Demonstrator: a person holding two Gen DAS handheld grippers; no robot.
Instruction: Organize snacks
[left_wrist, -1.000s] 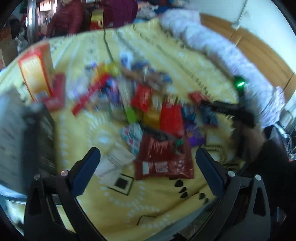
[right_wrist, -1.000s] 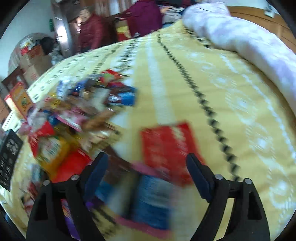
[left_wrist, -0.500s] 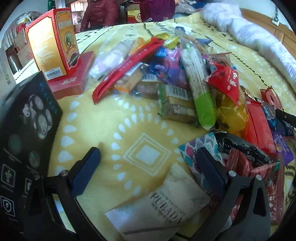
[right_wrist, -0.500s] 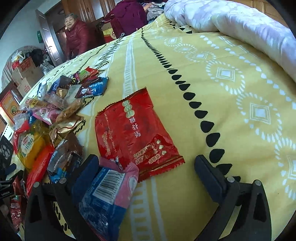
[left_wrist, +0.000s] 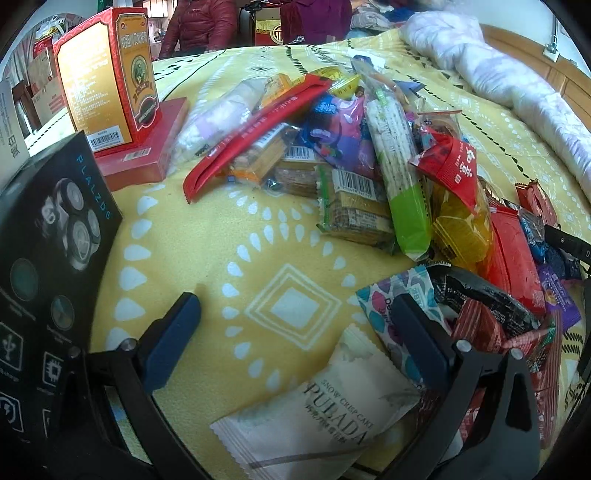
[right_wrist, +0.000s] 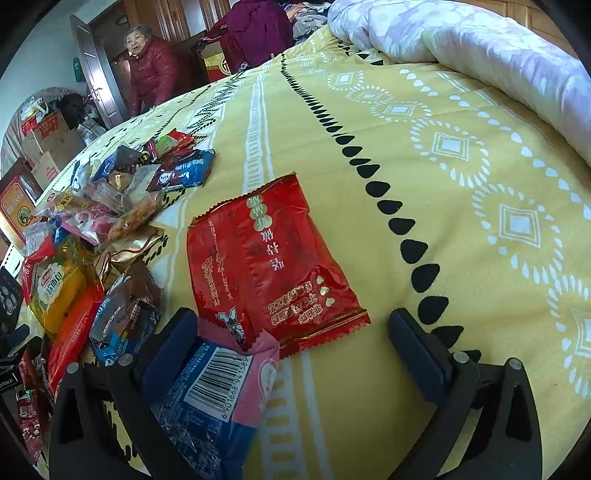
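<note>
1. I saw the right gripper (right_wrist: 291, 341) with its jaws fully wide and holding nothing; the red packet (right_wrist: 267, 264) lay flat on the yellow blanket (right_wrist: 461, 229), just far of the jaws, apart from the snack pile (right_wrist: 110, 206) on the left.
2. The left gripper (left_wrist: 295, 328) also stood wide and empty, over the white Pulada packet (left_wrist: 325, 406) lying near.
3. I judged a sorting step was in hand: next, close on one packet.

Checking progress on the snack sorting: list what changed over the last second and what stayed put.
Both claws dropped closer to the bed. The left claw swung toward the white cake packet; the right claw opened wider above the red packet. Nothing was grasped. The snack pile stayed put.
</note>
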